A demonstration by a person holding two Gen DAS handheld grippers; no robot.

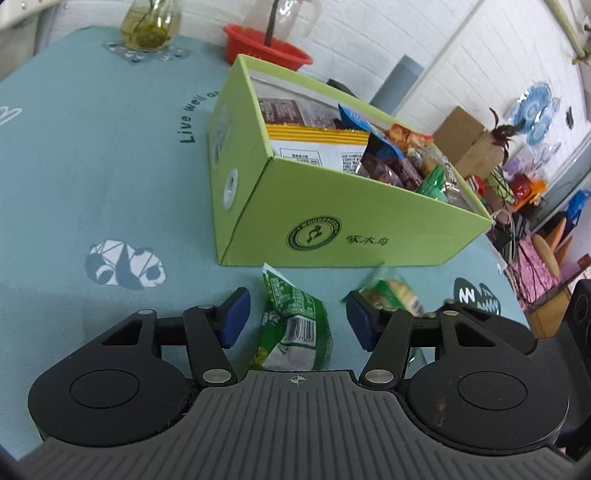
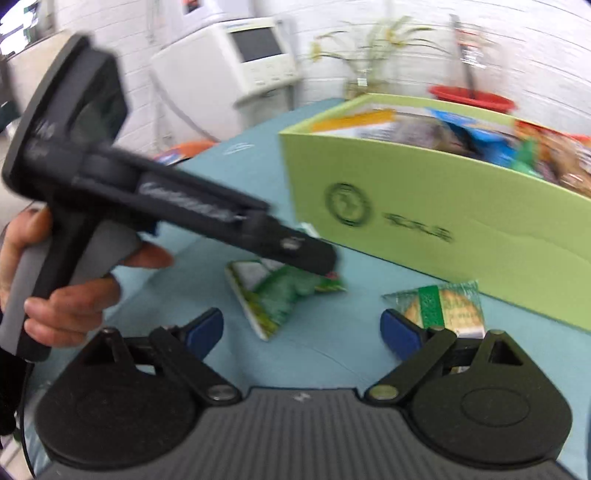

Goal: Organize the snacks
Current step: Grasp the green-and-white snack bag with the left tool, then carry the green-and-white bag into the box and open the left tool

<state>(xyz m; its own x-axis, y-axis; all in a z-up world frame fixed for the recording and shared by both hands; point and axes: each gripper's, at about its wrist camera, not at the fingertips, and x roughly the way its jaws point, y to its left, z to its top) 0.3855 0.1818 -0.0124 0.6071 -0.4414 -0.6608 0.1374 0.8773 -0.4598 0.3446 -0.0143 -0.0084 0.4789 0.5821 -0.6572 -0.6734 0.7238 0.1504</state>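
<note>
1. Left gripper [image 1: 295, 314]: lower centre of the left wrist view, jaws parted around a green snack packet [image 1: 293, 325]; neither blue pad touches it
2. Green snack packet: flat on the teal tablecloth [image 1: 92, 177], just below the green box [image 1: 332, 225] in frame; in the right wrist view it sits at centre, partly under the left gripper's tip
3. Cracker packet [image 2: 443, 306]: lower right of the right wrist view, just beside the box wall and partly behind the right-hand blue pad; blurred
4. Right gripper [image 2: 303, 332]: lower centre of its own view, jaws spread wide, only bare cloth between them
5. Green box: open top, crowded with assorted snack packets, upper right in both views
6. Hand [image 2: 48, 280]: left edge of the right wrist view, wrapped around the left gripper's grey handle
7. Red basin [image 1: 266, 48] and glass jar [image 1: 149, 24]: top of the left wrist view, behind the box
</note>
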